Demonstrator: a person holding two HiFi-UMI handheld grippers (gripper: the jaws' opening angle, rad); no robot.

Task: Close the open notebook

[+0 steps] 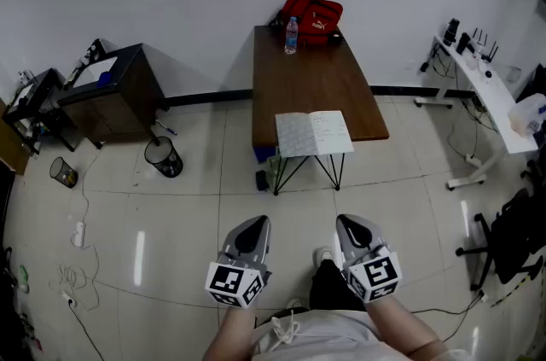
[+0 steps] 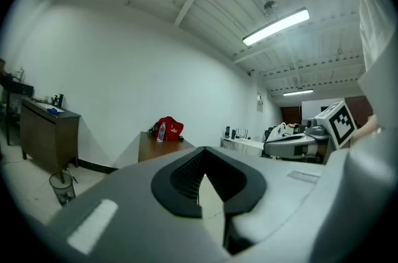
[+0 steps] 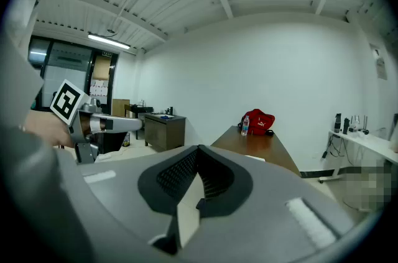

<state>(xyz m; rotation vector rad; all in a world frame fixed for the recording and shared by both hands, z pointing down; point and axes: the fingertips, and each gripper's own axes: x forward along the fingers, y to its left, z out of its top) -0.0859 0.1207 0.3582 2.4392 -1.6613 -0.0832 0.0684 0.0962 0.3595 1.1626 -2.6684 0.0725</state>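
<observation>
Clerk: Notebook (image 1: 313,133), one, lying open at the near end of the brown surface (image 1: 311,78); its pages face the head view only.
Checker: Hand-held grippers?
Clerk: Left hand-held gripper (image 1: 252,229) and right hand-held gripper (image 1: 352,229), jaws together, nothing held, well short of the surface. Gripper views add ceiling lamp (image 2: 276,27) and red bag (image 3: 258,122).
</observation>
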